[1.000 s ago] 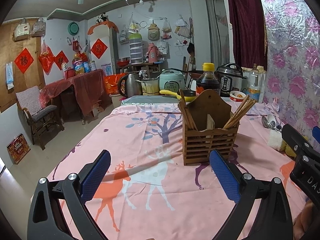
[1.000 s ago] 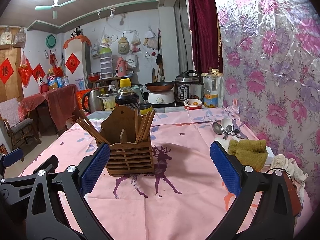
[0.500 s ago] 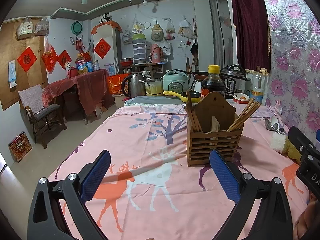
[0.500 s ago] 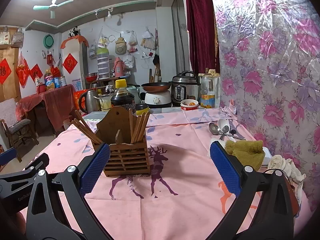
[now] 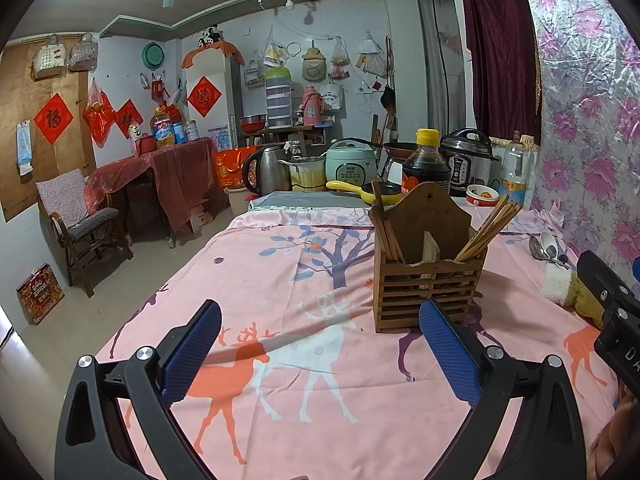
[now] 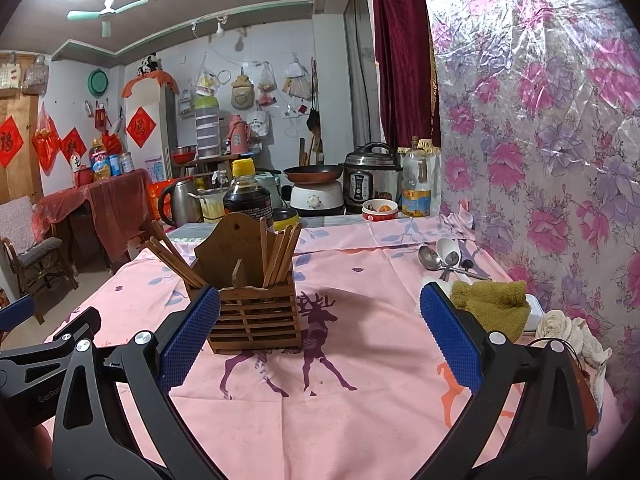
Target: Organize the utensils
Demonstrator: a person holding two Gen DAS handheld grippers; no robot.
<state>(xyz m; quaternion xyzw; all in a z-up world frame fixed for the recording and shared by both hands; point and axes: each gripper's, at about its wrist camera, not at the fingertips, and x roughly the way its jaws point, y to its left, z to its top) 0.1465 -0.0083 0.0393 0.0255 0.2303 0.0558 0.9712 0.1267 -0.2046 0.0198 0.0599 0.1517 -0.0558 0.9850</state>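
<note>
Both claws hang spread wide and empty, left gripper (image 5: 320,354) and right gripper (image 6: 320,338), low over the pink tablecloth (image 6: 360,412). Just beyond stands the slatted wooden holder (image 6: 254,320) (chopsticks (image 6: 280,256) fanned in both compartments); spoons (image 6: 440,258) lie farther right.
</note>
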